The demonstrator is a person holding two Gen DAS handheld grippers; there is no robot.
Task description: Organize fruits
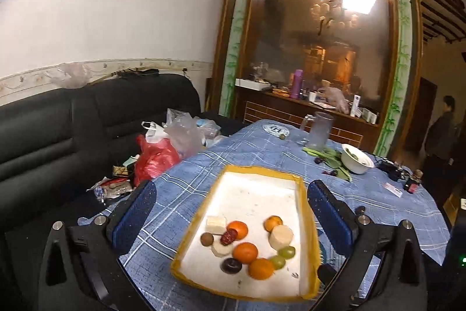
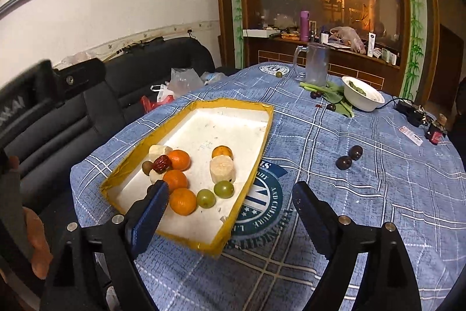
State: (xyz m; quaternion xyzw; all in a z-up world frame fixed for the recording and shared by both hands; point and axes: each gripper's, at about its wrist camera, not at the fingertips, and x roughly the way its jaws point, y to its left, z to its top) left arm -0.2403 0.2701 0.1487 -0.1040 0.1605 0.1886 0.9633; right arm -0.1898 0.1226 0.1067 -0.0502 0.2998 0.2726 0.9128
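Observation:
A white foam tray with a yellow rim lies on the blue checked tablecloth. It holds several tangerines, two green grapes, banana pieces, a red date and a dark plum. My left gripper is open and empty above the tray. My right gripper is open and empty over the tray's near right edge. Two dark plums lie on the cloth to the right.
At the far side stand a clear plastic jug and a white bowl beside green vegetables, dark plums and a lone grape. A black sofa with plastic bags is on the left. A charger and small bottle lie far right.

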